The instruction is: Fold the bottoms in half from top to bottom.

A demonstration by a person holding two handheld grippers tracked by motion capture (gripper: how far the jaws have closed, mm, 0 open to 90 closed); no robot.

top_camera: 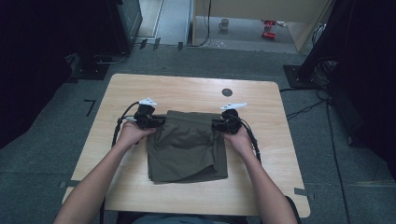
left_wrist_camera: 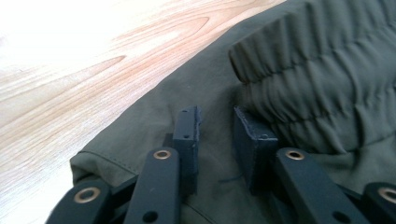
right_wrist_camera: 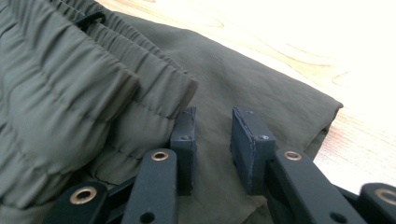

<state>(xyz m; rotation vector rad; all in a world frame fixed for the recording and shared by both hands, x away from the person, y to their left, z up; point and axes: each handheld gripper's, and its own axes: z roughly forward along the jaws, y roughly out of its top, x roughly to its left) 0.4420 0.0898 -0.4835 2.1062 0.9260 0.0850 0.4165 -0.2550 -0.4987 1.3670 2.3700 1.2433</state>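
A pair of olive-green shorts [top_camera: 187,147] lies folded on the wooden table [top_camera: 261,98], its elastic waistband toward the far side. My left gripper [top_camera: 161,121] is at the left end of the waistband, my right gripper [top_camera: 215,124] at the right end. In the left gripper view my left gripper [left_wrist_camera: 217,116] stands open over flat green cloth [left_wrist_camera: 187,88], the gathered waistband [left_wrist_camera: 322,56] just beyond its right jaw. In the right gripper view my right gripper [right_wrist_camera: 214,115] is open above the cloth [right_wrist_camera: 261,88], the waistband fold [right_wrist_camera: 93,84] against its left jaw. Nothing sits between either pair of jaws.
A small dark round hole [top_camera: 227,92] marks the table's far side. Bare wood [top_camera: 130,93] lies around the shorts. Cables [top_camera: 116,128] trail from both grippers. Grey carpet [top_camera: 46,140] surrounds the table, with dark equipment stands at left and right.
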